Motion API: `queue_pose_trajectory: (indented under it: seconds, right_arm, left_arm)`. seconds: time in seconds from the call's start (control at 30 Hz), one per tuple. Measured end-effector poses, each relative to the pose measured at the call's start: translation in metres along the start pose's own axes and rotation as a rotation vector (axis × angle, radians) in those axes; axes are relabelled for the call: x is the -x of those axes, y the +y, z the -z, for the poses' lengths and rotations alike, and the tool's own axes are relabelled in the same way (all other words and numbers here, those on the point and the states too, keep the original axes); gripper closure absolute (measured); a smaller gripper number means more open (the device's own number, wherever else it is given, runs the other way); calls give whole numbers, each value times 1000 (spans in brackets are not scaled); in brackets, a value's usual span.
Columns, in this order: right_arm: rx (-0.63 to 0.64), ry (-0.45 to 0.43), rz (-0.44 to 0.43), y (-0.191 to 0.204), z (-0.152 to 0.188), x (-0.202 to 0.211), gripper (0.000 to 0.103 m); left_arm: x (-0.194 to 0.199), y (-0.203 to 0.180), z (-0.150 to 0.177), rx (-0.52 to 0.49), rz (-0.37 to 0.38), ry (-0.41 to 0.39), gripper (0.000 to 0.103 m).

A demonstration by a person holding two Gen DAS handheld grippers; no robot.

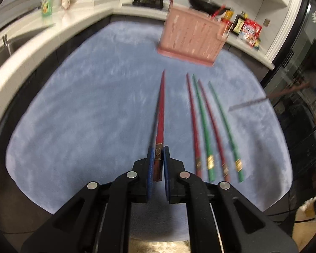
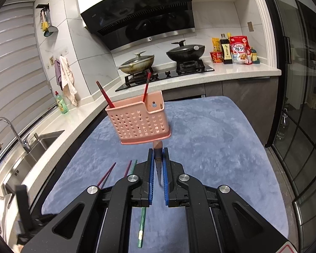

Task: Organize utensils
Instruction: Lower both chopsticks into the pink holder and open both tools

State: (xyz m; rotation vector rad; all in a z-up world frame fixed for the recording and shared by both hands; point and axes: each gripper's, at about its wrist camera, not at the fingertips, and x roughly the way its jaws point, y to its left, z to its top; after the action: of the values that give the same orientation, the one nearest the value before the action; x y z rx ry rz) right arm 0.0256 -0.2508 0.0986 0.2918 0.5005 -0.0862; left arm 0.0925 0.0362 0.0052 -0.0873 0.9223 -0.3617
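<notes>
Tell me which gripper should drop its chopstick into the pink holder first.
Right, probably. The right gripper holds its dark chopstick right below the pink perforated plastic holder; the left gripper, clamping a red chopstick, sits farther back.

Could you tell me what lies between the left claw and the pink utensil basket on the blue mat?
In the left wrist view, only bare blue mat, spanned by the red chopstick that the left claw grips; it points toward the pink basket.

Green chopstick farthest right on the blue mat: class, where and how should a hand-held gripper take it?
Grip the green chopstick at its thick, gold-banded end, coming down from above with fingers either side. It lies flat, and that end is widest and nearest.
</notes>
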Motion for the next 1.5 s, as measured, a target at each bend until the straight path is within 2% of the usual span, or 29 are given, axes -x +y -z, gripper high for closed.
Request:
queue_pose_trajectory:
  seconds: [0.3, 0.63, 0.93, 1.13, 1.33, 1.5]
  right_arm:
    - [-2, -47, -37, 2, -30, -2, 96]
    - [-20, -73, -85, 3, -63, -15, 96]
    - [-80, -105, -164, 0, -120, -44, 96]
    - [-85, -172, -193, 13, -171, -67, 96]
    - [-87, -238, -201, 28, -214, -95, 96]
    - [-95, -242, -202, 35, -232, -125, 96]
  left_arm:
    - [53, -11, -72, -21, -3, -172, 96]
    - [67, -26, -144, -51, -6, -275, 96]
    - [82, -41, -213, -48, 45, -360, 96]
    - [104, -60, -267, -58, 73, -503, 96]
    - [103, -73, -310, -50, 72, -611, 96]
    - [83, -75, -331, -47, 55, -633, 96]
